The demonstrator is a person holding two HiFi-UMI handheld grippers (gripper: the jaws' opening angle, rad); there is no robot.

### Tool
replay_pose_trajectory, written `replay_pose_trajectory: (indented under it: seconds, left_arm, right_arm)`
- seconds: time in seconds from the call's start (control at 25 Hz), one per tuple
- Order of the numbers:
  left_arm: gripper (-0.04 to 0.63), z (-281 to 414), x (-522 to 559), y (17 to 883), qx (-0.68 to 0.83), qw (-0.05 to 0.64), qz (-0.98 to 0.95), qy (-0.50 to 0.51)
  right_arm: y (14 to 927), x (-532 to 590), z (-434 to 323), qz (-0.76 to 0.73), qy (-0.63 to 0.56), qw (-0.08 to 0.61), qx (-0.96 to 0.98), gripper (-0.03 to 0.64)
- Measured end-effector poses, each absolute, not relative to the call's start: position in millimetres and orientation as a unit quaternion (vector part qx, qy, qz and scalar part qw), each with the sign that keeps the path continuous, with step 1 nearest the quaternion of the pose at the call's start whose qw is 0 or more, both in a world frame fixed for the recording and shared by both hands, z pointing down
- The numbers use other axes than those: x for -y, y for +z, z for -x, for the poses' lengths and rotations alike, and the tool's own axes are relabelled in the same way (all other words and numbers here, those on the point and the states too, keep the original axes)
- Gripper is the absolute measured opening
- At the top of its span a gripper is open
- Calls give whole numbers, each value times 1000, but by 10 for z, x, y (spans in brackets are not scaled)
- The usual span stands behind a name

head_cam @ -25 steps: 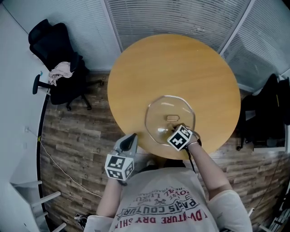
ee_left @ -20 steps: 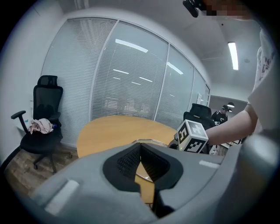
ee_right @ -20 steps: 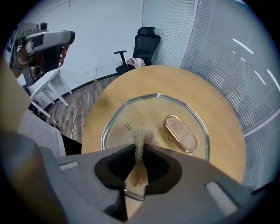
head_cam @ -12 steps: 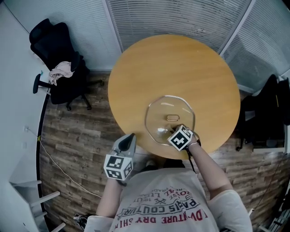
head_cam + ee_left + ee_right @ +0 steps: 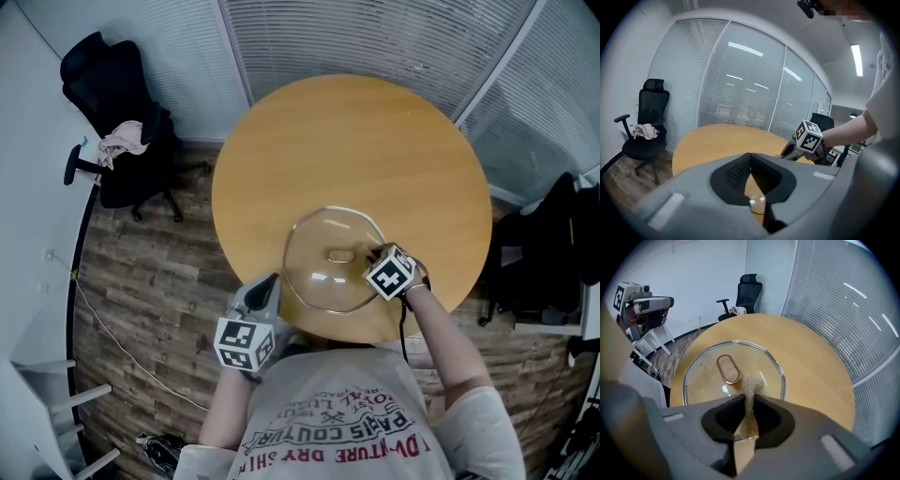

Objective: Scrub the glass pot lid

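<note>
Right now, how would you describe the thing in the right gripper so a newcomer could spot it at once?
On the round wooden table lies a glass pot lid. Beside its oval handle, the right gripper is shut on a scrub pad. It is the only tan, fuzzy, opaque thing against the clear glass.

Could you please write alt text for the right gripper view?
The right tool, shut on a tan scrub pad, holds it against the glass pot lid near its handle. The lid lies on a round wooden table; an office chair stands behind.
</note>
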State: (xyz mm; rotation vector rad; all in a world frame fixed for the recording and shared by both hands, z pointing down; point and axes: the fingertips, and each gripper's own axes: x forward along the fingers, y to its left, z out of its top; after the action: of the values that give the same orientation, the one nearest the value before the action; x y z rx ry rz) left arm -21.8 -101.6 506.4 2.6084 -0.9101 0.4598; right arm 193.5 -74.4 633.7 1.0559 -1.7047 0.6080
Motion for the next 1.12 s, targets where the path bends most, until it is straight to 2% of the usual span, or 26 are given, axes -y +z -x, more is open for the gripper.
replay_pose_trajectory:
  seconds: [0.48,0.64,1.12]
  left_arm:
    - [8,35,1023,5253,411,211,-870,173]
    - [8,14,1094,5241,431,206,-862,171]
    - [8,-144,1145,5284,443,199,-856,178]
  right_arm:
    - [6558,1722,-2059,-333,126,515,780,56]
    - [6621,1957,-2103,-317,115,519,785,55]
    - [6817,1903,-1940,-231,42,532,814,56]
